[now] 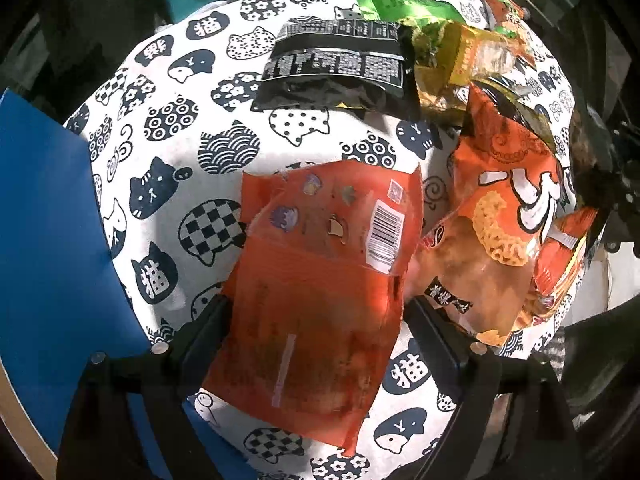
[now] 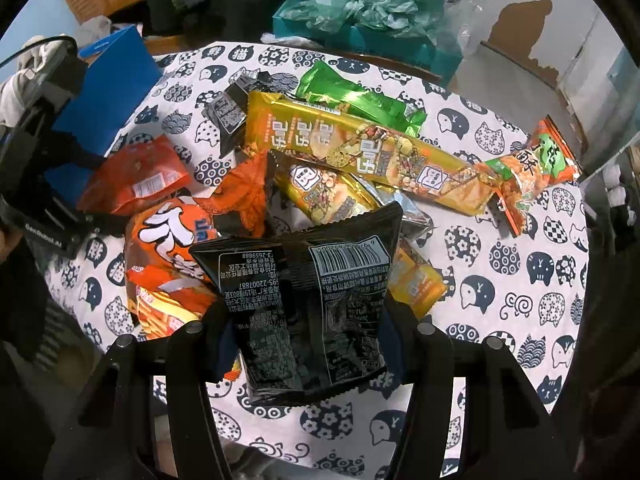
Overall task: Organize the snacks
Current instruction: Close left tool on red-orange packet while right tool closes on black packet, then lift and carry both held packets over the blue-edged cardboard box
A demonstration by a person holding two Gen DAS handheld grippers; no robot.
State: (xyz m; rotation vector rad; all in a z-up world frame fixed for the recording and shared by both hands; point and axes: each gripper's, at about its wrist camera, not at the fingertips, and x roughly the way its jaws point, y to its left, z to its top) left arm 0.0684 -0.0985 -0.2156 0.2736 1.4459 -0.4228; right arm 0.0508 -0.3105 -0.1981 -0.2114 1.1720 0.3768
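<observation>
The right gripper pinches a light, crinkly black snack packet by its lower sides, near the pile's front edge, while the left gripper stands wide around a soft, slippery orange packet lying on the cat-print tablecloth.

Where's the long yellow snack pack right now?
In the right wrist view, the long yellow pack lies slanted across the pile's middle, with the green pack behind it and the black packet in the right gripper nearer the camera.
</observation>
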